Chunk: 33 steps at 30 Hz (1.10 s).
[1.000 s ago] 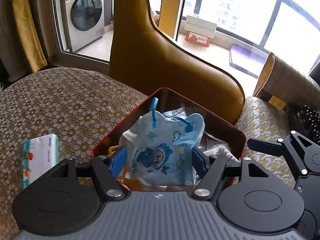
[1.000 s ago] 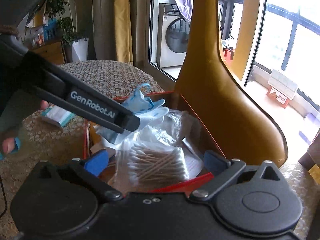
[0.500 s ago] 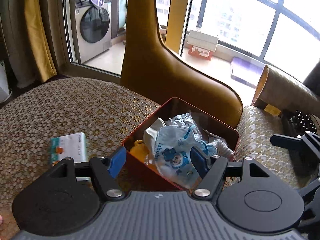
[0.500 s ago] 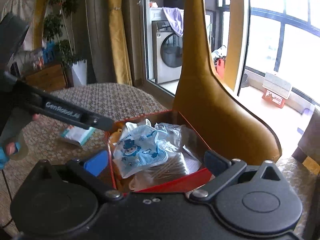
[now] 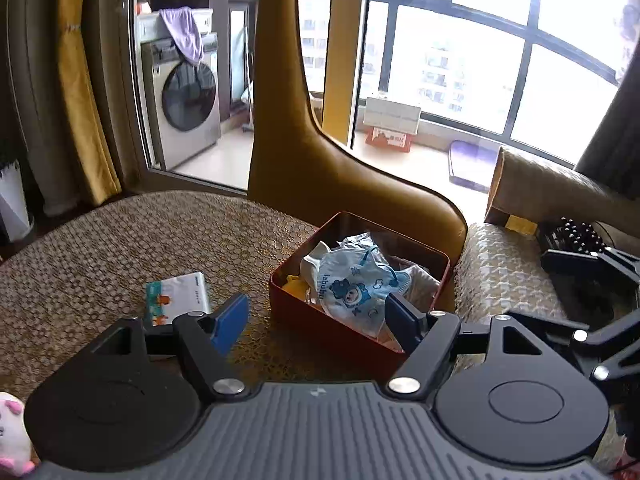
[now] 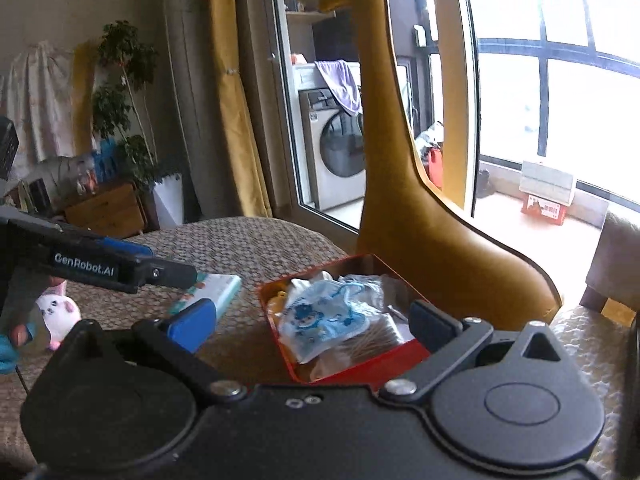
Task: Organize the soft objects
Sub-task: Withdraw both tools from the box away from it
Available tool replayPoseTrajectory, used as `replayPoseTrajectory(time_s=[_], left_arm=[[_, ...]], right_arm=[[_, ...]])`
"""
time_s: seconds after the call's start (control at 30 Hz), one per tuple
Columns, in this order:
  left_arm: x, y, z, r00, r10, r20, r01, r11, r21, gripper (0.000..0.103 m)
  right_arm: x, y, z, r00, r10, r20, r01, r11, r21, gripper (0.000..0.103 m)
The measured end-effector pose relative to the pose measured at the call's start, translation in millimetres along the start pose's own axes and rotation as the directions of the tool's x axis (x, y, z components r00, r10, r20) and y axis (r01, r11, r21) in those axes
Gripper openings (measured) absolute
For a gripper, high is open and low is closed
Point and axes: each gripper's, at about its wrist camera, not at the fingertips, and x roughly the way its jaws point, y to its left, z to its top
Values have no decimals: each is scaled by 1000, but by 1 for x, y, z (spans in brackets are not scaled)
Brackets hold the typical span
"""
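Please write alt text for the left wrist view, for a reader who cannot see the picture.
The open left gripper hangs empty above a patterned tablecloth, in front of a red box that holds a blue cartoon face mask on top of other soft items. A tissue pack lies left of the box; a giraffe-shaped chair stands behind.

We see only part of the pink plush toy (image 5: 12, 436), cut by the left wrist picture's lower-left corner. The child's mask (image 5: 352, 288) covers most of what lies in the red box (image 5: 320, 328); the yellow thing (image 5: 294, 283) beneath stays unidentifiable. Print on the tissue pack (image 5: 176, 298) is too small to read.
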Motion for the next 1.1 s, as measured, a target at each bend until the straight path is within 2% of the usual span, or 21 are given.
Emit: replayPoseTrajectory(time_s=[0.4,0.67,0.8,1.1], left_arm=[[-62,-8,-35,998,12,62,-15,999,45,84],[-90,-14,-60,994,21,105,-23,1000,19,89],[-100,-17,-70,992,45,121,-45,999,-4,103],[-118,-23,-91,986,75,147,-71,997,-34,103]], right_arm=[[-43,24,-12,993,70,90,-73,997,31,103],[-63,31,-27,987,78,142,-88,994,64,103],[-71,34,-33,986,74,150,-87,993,80,103],[-85,41,-45,986,51,156,-72,989,127,103]])
